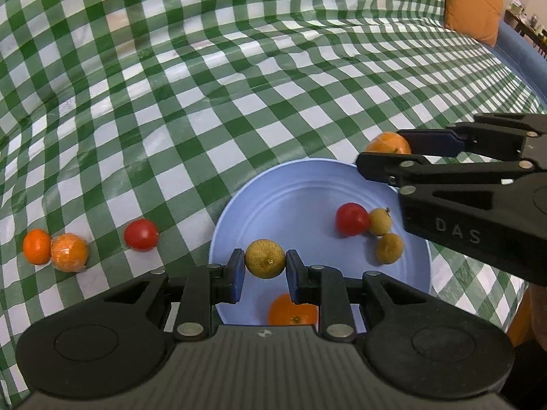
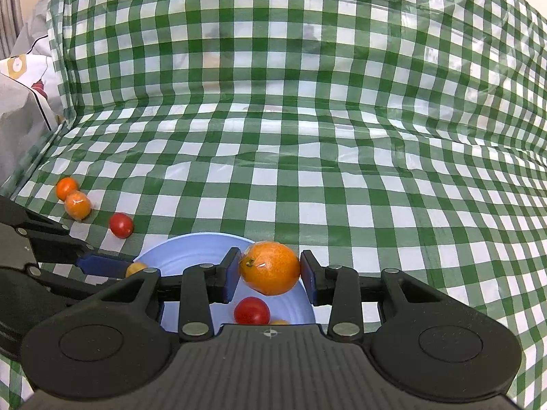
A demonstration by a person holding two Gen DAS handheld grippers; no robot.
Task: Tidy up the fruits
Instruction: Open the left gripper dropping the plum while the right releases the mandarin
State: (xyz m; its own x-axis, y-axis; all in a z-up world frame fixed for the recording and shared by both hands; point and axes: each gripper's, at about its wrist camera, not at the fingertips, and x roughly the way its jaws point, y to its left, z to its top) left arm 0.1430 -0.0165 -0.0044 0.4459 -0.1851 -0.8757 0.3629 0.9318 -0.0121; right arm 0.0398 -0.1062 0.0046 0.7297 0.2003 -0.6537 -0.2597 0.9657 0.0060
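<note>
Here the left tool [image 1: 265, 266] grips a longan [image 1: 265, 258]; the right tool [image 2: 270, 271] a mandarin [image 2: 270, 268].

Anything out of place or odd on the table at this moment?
Nothing is spilled or damaged. Three fruits remain outside the pale blue round plate on the green checked cloth: a red tomato and two orange citrus fruits, one plastic-wrapped, one bare.

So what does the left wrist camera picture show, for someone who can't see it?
The left hand-held gripper holds a brownish-yellow fruit above a blue plate with fruit on it. Three more fruits lie on the green checked cloth.
</note>
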